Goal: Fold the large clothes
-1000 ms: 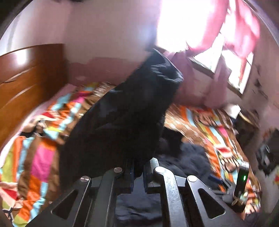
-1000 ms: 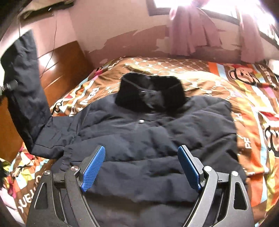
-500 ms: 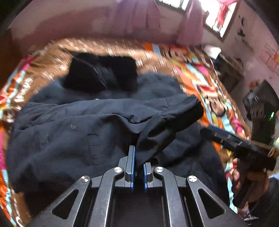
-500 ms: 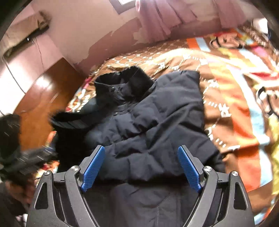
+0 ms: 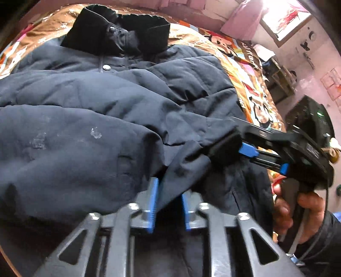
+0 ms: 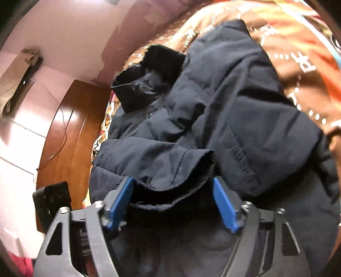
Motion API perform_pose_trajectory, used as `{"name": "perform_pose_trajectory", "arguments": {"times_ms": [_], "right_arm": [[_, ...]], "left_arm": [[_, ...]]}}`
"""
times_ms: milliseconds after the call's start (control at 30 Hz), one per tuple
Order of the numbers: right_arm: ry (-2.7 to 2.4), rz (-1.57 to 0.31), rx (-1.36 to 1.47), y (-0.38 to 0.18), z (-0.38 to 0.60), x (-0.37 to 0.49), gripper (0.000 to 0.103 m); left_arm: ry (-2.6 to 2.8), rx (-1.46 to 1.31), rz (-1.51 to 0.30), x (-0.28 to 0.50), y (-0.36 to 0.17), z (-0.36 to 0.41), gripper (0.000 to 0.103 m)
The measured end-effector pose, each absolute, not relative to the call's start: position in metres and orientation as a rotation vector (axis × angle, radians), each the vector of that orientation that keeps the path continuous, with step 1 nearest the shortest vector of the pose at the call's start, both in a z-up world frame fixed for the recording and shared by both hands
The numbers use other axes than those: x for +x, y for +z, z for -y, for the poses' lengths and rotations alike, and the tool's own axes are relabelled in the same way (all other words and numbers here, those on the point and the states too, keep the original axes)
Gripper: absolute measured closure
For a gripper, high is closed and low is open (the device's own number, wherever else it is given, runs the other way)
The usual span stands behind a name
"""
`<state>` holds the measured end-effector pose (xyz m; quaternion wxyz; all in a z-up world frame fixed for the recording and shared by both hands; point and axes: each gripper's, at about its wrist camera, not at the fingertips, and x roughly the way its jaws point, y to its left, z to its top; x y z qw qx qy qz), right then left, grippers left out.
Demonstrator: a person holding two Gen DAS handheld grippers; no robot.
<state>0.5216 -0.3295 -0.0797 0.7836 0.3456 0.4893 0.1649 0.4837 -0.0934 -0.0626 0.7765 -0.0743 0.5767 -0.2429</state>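
Observation:
A dark navy padded jacket [image 5: 89, 110] with a black collar [image 5: 119, 32] lies on the bed, front up, with its left sleeve folded across the body. My left gripper [image 5: 168, 202] has its jaws slightly apart, with a fold of the sleeve lying between them. My right gripper [image 6: 172, 204] is open, its blue pads on either side of the sleeve cuff [image 6: 177, 170]. In the left wrist view the right gripper [image 5: 249, 149] reaches in from the right at the cuff [image 5: 226, 147].
A colourful patterned bedspread [image 5: 251, 85] covers the bed. A wooden headboard [image 6: 68, 132] stands at the left, against a pink wall. A window [image 5: 283, 17] and a cluttered shelf [image 5: 279, 74] are at the far right.
The left gripper has carried the raised sleeve down across the jacket body and its jaws have parted. The right gripper has moved in around the cuff.

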Motion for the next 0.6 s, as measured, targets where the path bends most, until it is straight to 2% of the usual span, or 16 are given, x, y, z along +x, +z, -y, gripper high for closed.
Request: {"name": "perform_pose_trajectory", "arguments": {"times_ms": [33,67,100,167,233,367,600], "right_arm": [[0.361,-1.061,0.770,-0.082,0.328,0.523,0.045],[0.363,-1.066,0.795,-0.085,0.326,0.524,0.053],[0.364,-1.068,0.802,-0.085,0.326,0.523,0.056],[0.359,-1.069,0.799,-0.083,0.323,0.523,0.064],[0.357,-1.076,0.796,-0.083,0.324,0.523,0.067],[0.352,-1.074,0.757,-0.074,0.324,0.523,0.092],[0.266,-0.882,0.548,-0.010,0.336,0.511,0.095]], "left_arm": [[-0.535,-0.161,-1.241,0.483,-0.061,0.095,0.047],[-0.541,-0.162,-1.219,0.481,-0.057,0.094,0.031],[-0.542,-0.160,-1.185,0.477,-0.052,0.094,0.028],[-0.555,-0.142,-1.165,0.473,-0.045,0.094,0.025],[-0.552,-0.154,-1.170,0.471,-0.042,0.090,0.025],[-0.511,-0.212,-1.132,0.463,-0.027,0.067,0.025],[-0.312,-0.262,-1.038,0.462,-0.002,0.002,0.025]]}}
